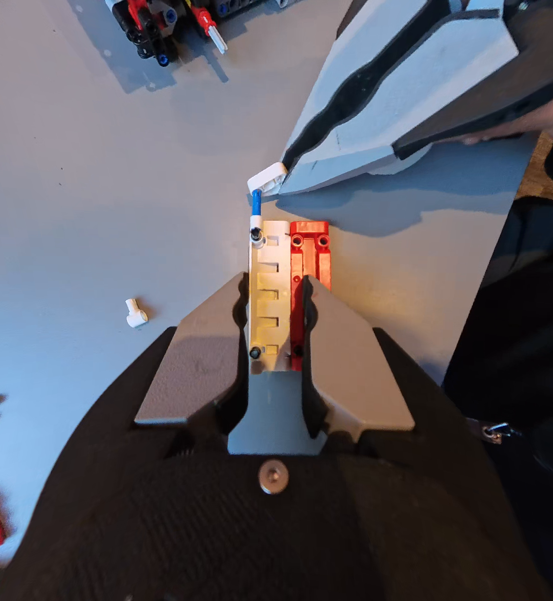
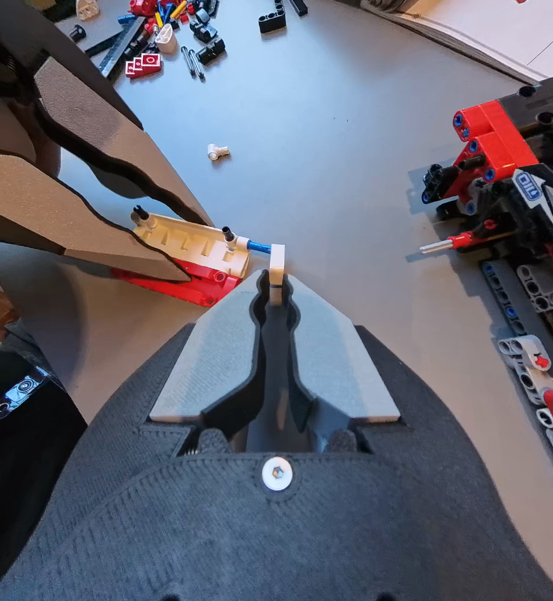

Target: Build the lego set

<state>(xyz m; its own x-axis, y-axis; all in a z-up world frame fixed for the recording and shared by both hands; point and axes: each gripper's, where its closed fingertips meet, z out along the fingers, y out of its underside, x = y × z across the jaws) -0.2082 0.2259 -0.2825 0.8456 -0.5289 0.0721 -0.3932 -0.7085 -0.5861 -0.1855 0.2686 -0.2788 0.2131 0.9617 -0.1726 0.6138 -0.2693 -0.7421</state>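
Note:
My left gripper (image 1: pixel 275 283) is shut on a panel assembly made of a white slotted panel (image 1: pixel 270 292) and a red panel (image 1: pixel 310 257) side by side, resting on the grey table. A blue axle (image 1: pixel 256 203) sticks out of a white connector (image 1: pixel 256 227) at its far end. My right gripper (image 2: pixel 275 279) is shut on a small white beam (image 2: pixel 276 263), held upright against the tip of the blue axle (image 2: pixel 258 246). The beam also shows in the left wrist view (image 1: pixel 268 179). The white panel (image 2: pixel 197 242) and red panel (image 2: pixel 203 286) lie to the right gripper's left.
A loose white connector (image 1: pixel 136 313) lies on the table (image 1: pixel 89 195). A partly built black and red model (image 2: pixel 512 182) stands at the right, with grey beams (image 2: pixel 528 374) before it. A pile of loose pieces (image 2: pixel 164 26) and an open booklet (image 2: pixel 496 32) lie farther off.

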